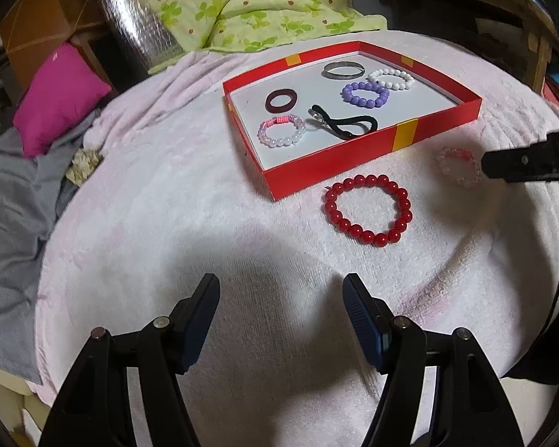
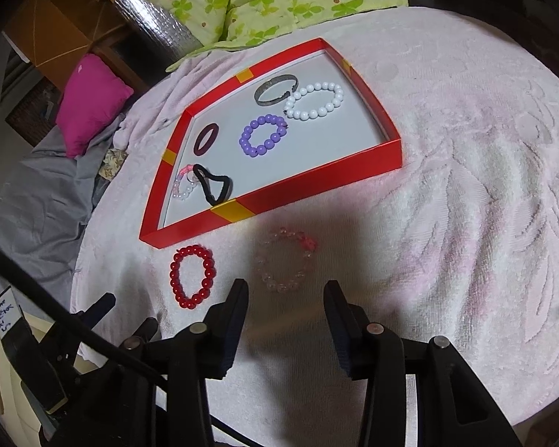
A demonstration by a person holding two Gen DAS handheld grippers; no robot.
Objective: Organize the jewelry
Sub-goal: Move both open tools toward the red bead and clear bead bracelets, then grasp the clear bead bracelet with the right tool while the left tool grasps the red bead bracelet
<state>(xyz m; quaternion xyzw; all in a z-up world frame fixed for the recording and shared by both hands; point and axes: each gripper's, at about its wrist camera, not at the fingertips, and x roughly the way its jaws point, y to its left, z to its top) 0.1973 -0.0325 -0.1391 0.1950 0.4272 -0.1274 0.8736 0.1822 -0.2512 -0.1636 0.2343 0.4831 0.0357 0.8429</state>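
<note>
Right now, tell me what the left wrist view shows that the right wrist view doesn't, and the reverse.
Only the left view: the right gripper's fingers coming in from the side beside the clear pink bracelet. Only the right view: a handwritten label at the lower left. Both: the red tray holding six pieces, and the red bead bracelet on the towel outside it.

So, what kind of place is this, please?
Most likely a bedroom at home: the red tray sits on a pink blanket spread like bedding, with a green floral quilt and a magenta pillow behind.
</note>
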